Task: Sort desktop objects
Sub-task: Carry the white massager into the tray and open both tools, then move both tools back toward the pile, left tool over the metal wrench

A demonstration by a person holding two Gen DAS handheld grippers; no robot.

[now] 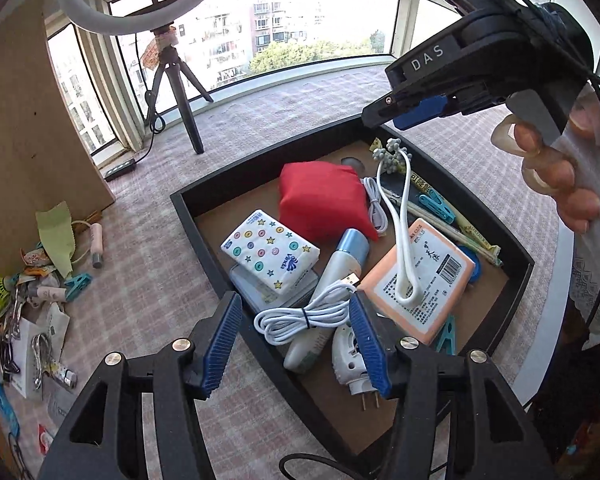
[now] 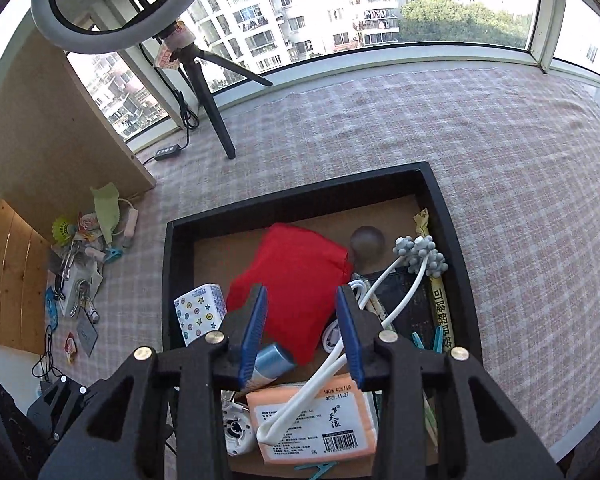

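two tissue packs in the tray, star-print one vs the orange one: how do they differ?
The star-print pack is white with coloured dots and stars; the orange pack is peach-bordered with a printed label and barcode. The star-print pack lies propped on a grey case with nothing on top; the orange pack has the white roller massager lying across it. Both are soft rectangular packs inside the black tray.

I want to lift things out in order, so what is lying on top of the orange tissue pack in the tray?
The white looped handle of the massager lies across the orange tissue pack. A blue round thing pokes out from under its far edge; the rest beneath is covered.
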